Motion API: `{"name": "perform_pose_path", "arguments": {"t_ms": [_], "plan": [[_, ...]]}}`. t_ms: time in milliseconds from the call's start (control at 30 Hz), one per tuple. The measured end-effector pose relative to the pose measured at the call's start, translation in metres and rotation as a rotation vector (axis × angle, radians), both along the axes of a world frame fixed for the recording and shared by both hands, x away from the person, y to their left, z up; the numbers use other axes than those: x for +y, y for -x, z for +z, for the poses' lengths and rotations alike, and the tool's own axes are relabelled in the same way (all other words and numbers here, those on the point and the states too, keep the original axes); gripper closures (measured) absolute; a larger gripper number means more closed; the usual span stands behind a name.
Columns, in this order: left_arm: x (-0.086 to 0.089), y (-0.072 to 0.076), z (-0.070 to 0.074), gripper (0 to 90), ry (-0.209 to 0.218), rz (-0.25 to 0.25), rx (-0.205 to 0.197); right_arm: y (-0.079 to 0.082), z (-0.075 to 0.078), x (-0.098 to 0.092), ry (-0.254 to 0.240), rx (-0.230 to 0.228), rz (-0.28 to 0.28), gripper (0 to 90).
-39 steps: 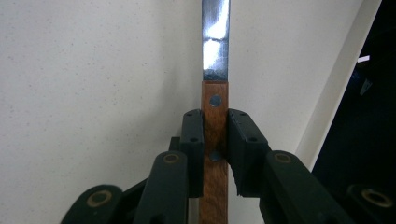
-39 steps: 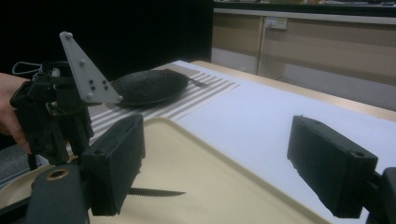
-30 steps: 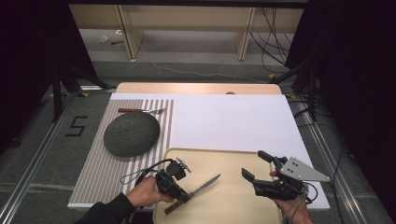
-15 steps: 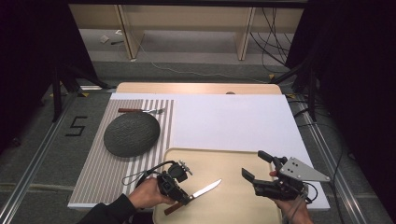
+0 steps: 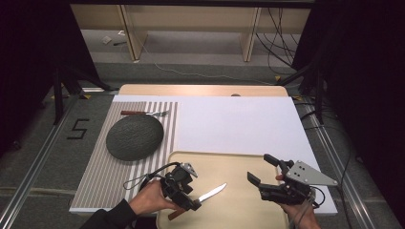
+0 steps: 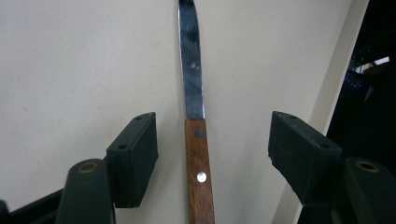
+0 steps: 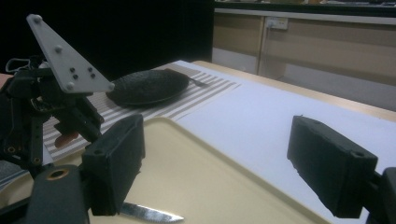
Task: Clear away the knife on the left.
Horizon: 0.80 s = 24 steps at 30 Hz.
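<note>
Table (image 5: 239, 119), white-topped, wood edge at far side. Striped mat (image 5: 95, 176) on table's left part. Tray (image 5: 239, 210), beige, at near edge, touching mat's right border. Plate (image 5: 133, 137), dark, round, resting on mat beyond tray; unmoved against both earlier pictures. Right gripper (image 5: 258, 168) over tray's right part, jaws spread wide with nothing between; same place and same spread as a second ago. Left gripper (image 5: 191, 202) at tray's near left corner, hand wrapped around its body; jaws just opened from a tight clamp, pads (image 6: 135, 154) now standing clear on either side of knife handle, gaps visible on both sides in left gripper view. Knife (image 5: 203, 199), wooden handle with rivets, steel blade: a second ago raised at blade end and clamped by handle; now flat on tray floor, blade pointing toward tray middle and right gripper, handle end reaching tray's near left rim, between the parted left jaws yet untouched by them. Blade tip (image 7: 154, 215) also in right gripper view, low on tray. Fork (image 5: 145, 113), wooden handle, on mat's far end behind plate, well apart from tray; unchanged. Reading of the change: knife released, placement on tray judged done; left gripper free to back off along handle line without nudging knife; fork likely next item for tray.
</note>
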<state>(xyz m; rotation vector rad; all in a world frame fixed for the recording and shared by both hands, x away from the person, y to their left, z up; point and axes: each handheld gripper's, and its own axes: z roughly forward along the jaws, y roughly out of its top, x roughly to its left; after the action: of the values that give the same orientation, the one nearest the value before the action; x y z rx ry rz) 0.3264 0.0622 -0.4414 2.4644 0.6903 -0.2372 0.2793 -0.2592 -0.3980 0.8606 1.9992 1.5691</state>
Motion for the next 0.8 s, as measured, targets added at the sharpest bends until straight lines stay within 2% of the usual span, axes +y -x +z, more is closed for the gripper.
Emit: {"name": "perform_pose_path", "arguments": {"t_ms": [100, 200, 333, 533, 667, 800], "plan": [[0.0, 0.001, 0.003, 42.7, 0.014, -0.002, -0.047, 0.0, 0.0, 0.0, 0.0, 0.0, 0.001, 20.1], [-0.002, 0.002, 0.004, 57.4, 0.019, -0.018, -0.064, 0.0, 0.0, 0.0, 0.001, 0.001, 0.001, 20.1], [-0.008, 0.002, -0.001, 70.7, -0.003, -0.061, -0.045, 0.0, 0.0, 0.001, 0.003, 0.002, 0.003, 20.1], [-0.018, 0.001, -0.007, 84.0, -0.033, -0.099, -0.01, 0.0, 0.0, 0.001, 0.007, 0.008, 0.006, 20.1], [-0.023, 0.0, -0.012, 89.4, -0.057, -0.111, 0.006, 0.0, 0.0, 0.001, 0.007, 0.01, 0.008, 20.1], [-0.028, 0.0, -0.016, 89.6, -0.085, -0.129, 0.005, 0.0, 0.0, 0.001, 0.007, 0.008, 0.008, 20.1]]}}
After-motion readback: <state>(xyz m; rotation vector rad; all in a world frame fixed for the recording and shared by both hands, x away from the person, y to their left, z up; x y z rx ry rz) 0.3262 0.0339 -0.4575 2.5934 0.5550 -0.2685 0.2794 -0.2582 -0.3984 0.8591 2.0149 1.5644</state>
